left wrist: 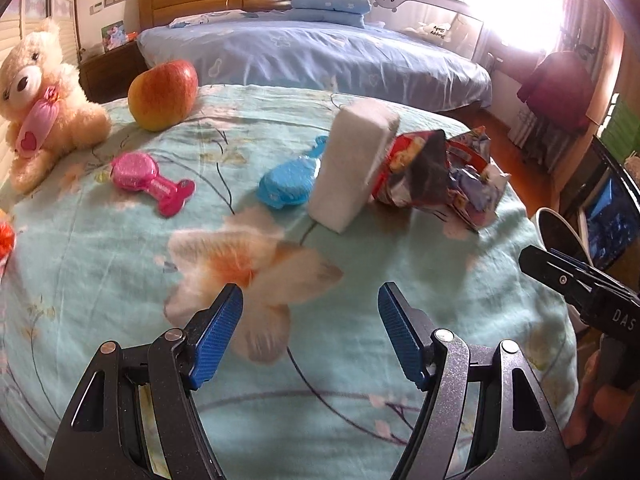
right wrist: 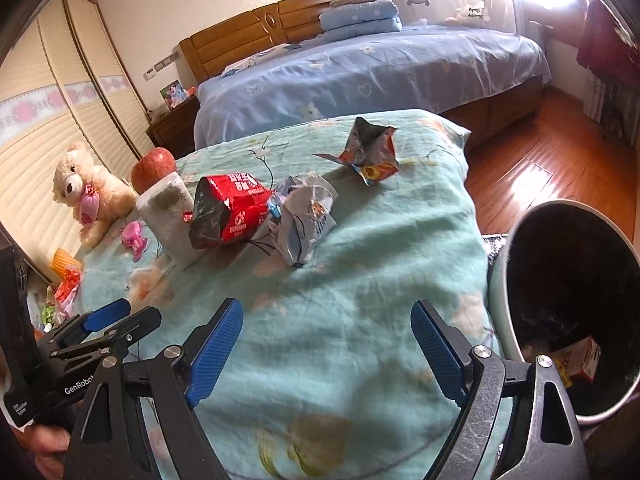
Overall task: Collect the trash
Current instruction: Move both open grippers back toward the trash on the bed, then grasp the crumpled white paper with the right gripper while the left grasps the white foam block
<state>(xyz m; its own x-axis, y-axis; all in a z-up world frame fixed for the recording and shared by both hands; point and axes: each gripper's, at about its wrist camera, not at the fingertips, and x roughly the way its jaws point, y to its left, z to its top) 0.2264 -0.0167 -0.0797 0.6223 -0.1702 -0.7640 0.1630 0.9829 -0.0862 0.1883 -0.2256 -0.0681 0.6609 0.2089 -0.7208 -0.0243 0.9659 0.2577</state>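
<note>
On the teal floral blanket (right wrist: 360, 280) lie a red snack bag (right wrist: 228, 212), a crumpled bluish-white wrapper (right wrist: 304, 220) and a further opened wrapper (right wrist: 370, 150). In the left wrist view the red bag (left wrist: 416, 168) and wrapper (left wrist: 476, 184) sit behind a white foam block (left wrist: 352, 168). A white trash bin (right wrist: 568, 312) with a black liner stands at the right, with a small carton inside. My left gripper (left wrist: 310, 336) is open and empty above the blanket. My right gripper (right wrist: 326, 350) is open and empty, next to the bin.
An apple (left wrist: 162, 94), a teddy bear (left wrist: 40, 104), a pink toy (left wrist: 148, 182) and a blue toy (left wrist: 290, 182) lie on the blanket. A large bed with blue sheets (right wrist: 380, 76) stands behind. Wooden floor (right wrist: 540, 168) lies at the right.
</note>
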